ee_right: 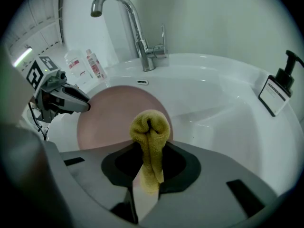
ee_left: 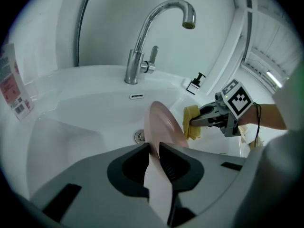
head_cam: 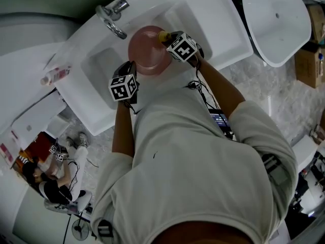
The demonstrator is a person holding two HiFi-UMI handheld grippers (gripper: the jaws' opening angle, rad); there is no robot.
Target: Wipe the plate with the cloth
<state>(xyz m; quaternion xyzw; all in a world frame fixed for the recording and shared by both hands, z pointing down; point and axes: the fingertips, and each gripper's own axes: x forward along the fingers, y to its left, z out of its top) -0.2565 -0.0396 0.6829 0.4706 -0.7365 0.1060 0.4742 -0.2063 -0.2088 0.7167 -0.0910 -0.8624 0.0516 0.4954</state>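
A pink plate (head_cam: 147,52) stands on edge over the white sink basin (head_cam: 101,70). My left gripper (head_cam: 133,67) is shut on its near rim; in the left gripper view the plate (ee_left: 164,125) runs up between the jaws of that gripper (ee_left: 153,148). My right gripper (head_cam: 167,38) is shut on a folded yellow cloth (head_cam: 163,35). In the right gripper view the cloth (ee_right: 149,127) bulges out of the jaws of that gripper (ee_right: 149,148), just in front of the plate's face (ee_right: 111,118). Whether cloth and plate touch I cannot tell.
A chrome faucet (ee_left: 142,46) rises behind the basin, with the drain (ee_left: 139,137) below it. A soap dispenser (ee_right: 280,87) stands on the right rim and bottles (ee_right: 85,63) on the left. A second white basin (head_cam: 277,19) lies to the right. Another person (head_cam: 51,177) sits at lower left.
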